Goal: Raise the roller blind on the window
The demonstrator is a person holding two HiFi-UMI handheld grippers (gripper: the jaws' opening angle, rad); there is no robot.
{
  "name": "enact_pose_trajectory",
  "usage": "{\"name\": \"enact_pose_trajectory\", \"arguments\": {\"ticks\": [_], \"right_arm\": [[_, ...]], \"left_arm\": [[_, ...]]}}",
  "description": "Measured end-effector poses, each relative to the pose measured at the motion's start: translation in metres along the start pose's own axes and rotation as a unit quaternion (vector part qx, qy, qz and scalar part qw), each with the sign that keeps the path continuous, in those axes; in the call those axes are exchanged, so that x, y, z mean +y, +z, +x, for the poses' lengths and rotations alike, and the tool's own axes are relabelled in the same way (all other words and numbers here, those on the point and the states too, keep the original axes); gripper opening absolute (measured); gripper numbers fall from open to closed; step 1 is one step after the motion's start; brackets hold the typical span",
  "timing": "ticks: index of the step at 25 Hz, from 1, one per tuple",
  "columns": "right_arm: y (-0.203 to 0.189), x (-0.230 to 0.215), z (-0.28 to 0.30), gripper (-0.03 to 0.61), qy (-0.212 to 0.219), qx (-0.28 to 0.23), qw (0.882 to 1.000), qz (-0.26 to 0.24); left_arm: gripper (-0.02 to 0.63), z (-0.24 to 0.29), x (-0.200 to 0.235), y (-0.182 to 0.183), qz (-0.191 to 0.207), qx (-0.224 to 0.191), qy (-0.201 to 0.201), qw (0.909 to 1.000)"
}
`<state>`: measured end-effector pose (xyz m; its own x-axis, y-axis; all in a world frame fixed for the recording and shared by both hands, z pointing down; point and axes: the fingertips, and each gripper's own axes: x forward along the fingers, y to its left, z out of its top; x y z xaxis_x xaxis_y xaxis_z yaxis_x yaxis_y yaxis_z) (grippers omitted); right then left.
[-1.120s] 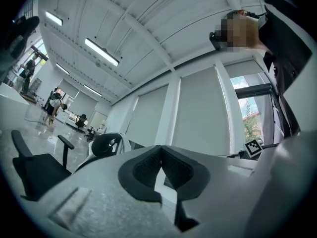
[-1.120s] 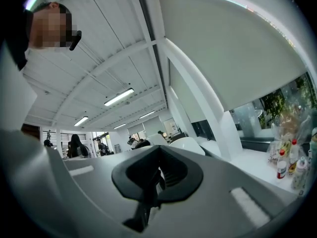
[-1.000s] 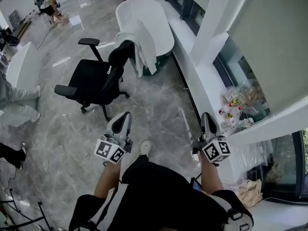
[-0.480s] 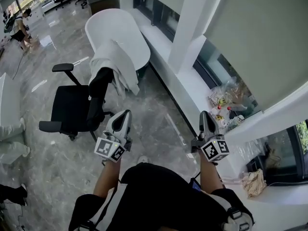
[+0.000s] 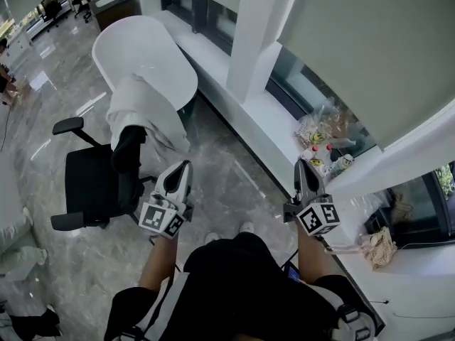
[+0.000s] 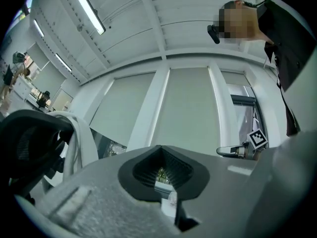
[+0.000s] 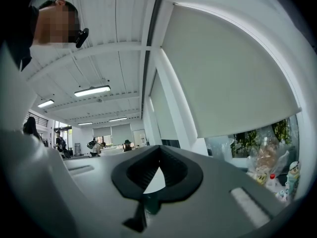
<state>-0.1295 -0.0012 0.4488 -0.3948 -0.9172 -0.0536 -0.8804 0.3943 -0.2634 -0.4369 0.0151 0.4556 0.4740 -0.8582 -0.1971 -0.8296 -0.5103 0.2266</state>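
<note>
A grey-green roller blind (image 5: pixel 370 48) hangs lowered over the window at the upper right, with a strip of glass showing below its bottom edge. The right gripper view shows this blind (image 7: pixel 223 68) close ahead on the right. In the left gripper view, lowered blinds (image 6: pixel 193 118) fill the panes between white pillars. My left gripper (image 5: pixel 183 168) is held out over the floor, shut and empty. My right gripper (image 5: pixel 304 168) is shut and empty too, near the white sill (image 5: pixel 263 116). I see no pull cord in any view.
Clear bags with bottles and snacks (image 5: pixel 323 137) lie on the sill ahead of my right gripper. A black office chair (image 5: pixel 96 183) draped with a white cloth (image 5: pixel 138 112) stands to the left, by a white oval table (image 5: pixel 142 55). A white pillar (image 5: pixel 256 34) splits the windows.
The view has swung towards the window: the chair and table have slid left, and the sill and blind have come nearer. Both grippers stay shut, held out in front.
</note>
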Motion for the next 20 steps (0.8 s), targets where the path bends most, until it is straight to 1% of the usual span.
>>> {"name": "enact_pose_trajectory", "arguments": {"ticks": [5, 7, 9, 11, 15, 18, 20], "right_arm": [[0.007, -0.03, 0.011, 0.002, -0.026, -0.002, 1.0, -0.004], [0.005, -0.049, 0.022, 0.002, -0.039, 0.002, 0.999, -0.009], [0.006, -0.066, 0.035, 0.002, -0.051, 0.001, 0.999, -0.002], [0.012, -0.082, 0.048, 0.002, -0.053, -0.005, 0.999, 0.004], [0.025, -0.11, 0.073, 0.002, -0.043, -0.014, 0.999, 0.003], [0.035, -0.13, 0.083, 0.002, -0.037, -0.023, 0.999, 0.001], [0.039, -0.145, 0.086, 0.002, -0.042, -0.028, 0.999, 0.003]], "left_arm": [[0.0, 0.039, -0.003, -0.011, -0.006, 0.011, -0.024, 0.9996], [0.0, 0.056, -0.002, -0.016, 0.0, 0.016, -0.026, 0.9996], [0.0, 0.074, 0.0, -0.02, 0.001, 0.018, -0.025, 0.9995], [0.0, 0.093, -0.001, -0.02, 0.003, 0.016, -0.03, 0.9994], [0.0, 0.135, -0.005, -0.02, 0.011, 0.01, -0.035, 0.9993], [0.0, 0.166, -0.013, -0.024, 0.018, 0.012, -0.045, 0.9988], [-0.002, 0.187, -0.02, -0.029, 0.021, 0.015, -0.052, 0.9983]]}}
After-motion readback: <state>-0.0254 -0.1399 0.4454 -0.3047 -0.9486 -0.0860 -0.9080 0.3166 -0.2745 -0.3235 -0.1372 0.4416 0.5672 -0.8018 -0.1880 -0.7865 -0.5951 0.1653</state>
